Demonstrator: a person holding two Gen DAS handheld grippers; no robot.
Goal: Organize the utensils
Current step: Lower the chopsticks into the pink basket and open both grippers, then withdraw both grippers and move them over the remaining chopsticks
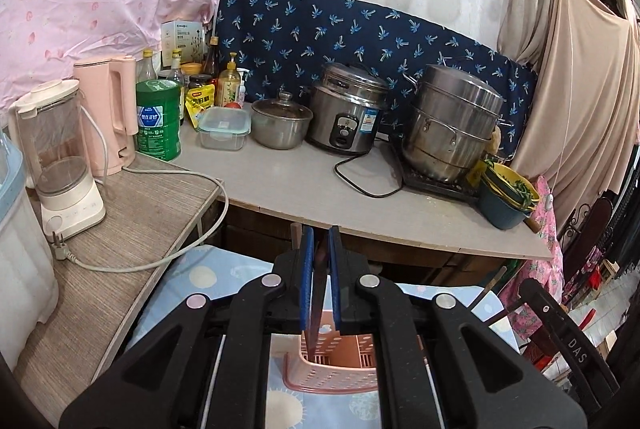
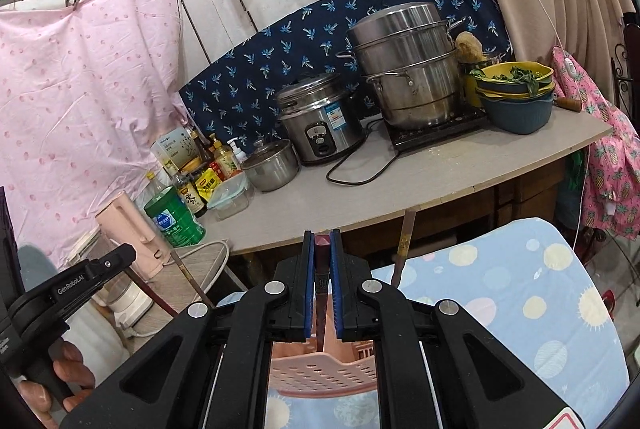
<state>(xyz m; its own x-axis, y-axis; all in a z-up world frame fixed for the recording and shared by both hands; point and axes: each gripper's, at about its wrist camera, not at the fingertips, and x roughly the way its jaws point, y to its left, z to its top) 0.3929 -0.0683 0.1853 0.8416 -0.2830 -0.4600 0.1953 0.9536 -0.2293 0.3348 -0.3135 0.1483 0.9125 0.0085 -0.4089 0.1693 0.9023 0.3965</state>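
My left gripper (image 1: 321,233) is shut on a thin dark chopstick (image 1: 318,293). The chopstick hangs down, its lower end inside a pink perforated holder (image 1: 332,375) on the blue sun-patterned cloth (image 1: 224,269). My right gripper (image 2: 322,233) is shut on a dark red chopstick (image 2: 322,244) with a square top. Its tip dips into the same pink holder (image 2: 320,375). The right wrist view shows the left gripper (image 2: 130,253) at the far left, held by a hand (image 2: 68,365). Another brown stick (image 2: 403,249) stands just beyond the holder.
A grey counter (image 1: 304,185) runs close ahead, carrying a rice cooker (image 1: 346,113), a steamer pot (image 1: 452,121), a lidded pan (image 1: 280,121), stacked bowls (image 1: 506,197), and bottles with a green tin (image 1: 158,117). A pink kettle (image 1: 108,117) and blender (image 1: 56,157) stand on the left shelf.
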